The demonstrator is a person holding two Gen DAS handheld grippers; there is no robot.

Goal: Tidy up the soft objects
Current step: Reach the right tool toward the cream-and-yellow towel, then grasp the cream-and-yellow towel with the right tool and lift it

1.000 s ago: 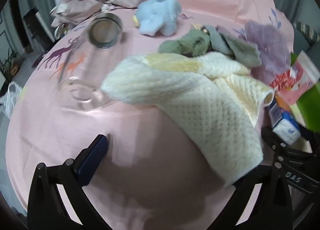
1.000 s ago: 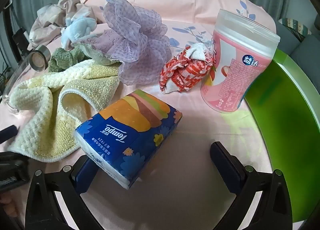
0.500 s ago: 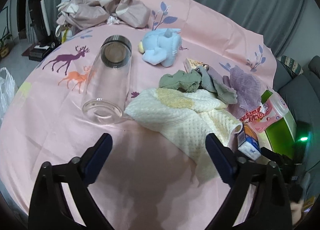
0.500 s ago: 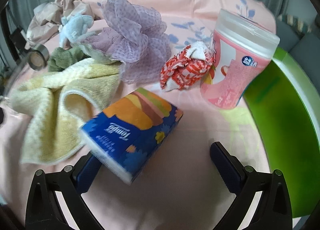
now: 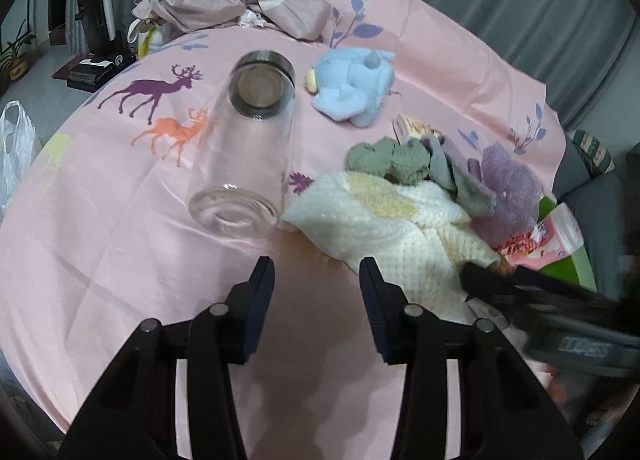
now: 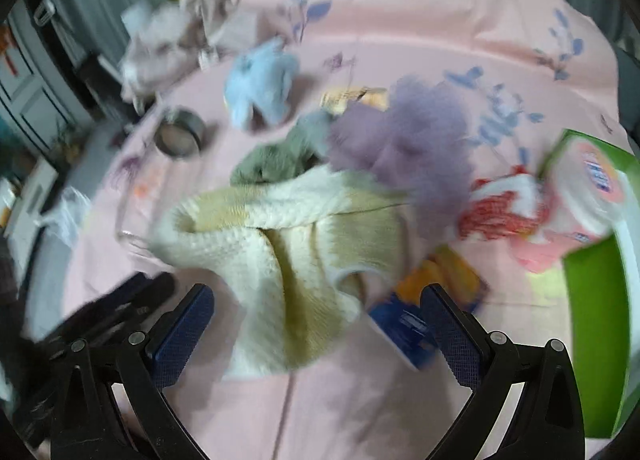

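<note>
A cream and yellow towel (image 5: 380,220) (image 6: 288,236) lies crumpled mid-table. Behind it lie a green cloth (image 5: 384,158) (image 6: 268,164), a grey cloth (image 5: 456,176), a purple mesh puff (image 5: 508,180) (image 6: 412,136), a blue plush toy (image 5: 352,88) (image 6: 260,80) and a red and white cloth (image 6: 500,208). My left gripper (image 5: 316,276) is empty, its jaws narrowed but apart, above bare tablecloth just short of the towel. My right gripper (image 6: 316,308) is open and empty above the towel's near edge. The right wrist view is blurred.
A clear glass bottle (image 5: 244,148) lies on its side left of the towel. A tissue pack (image 6: 424,308), a pink tub (image 6: 576,196) and a green bin (image 6: 596,300) are at the right. Crumpled beige fabric (image 5: 228,0) lies at the far edge.
My left gripper's jaws have narrowed and it has pulled back from the towel. My right gripper has lifted and swung left, from the tissue pack toward the towel.
</note>
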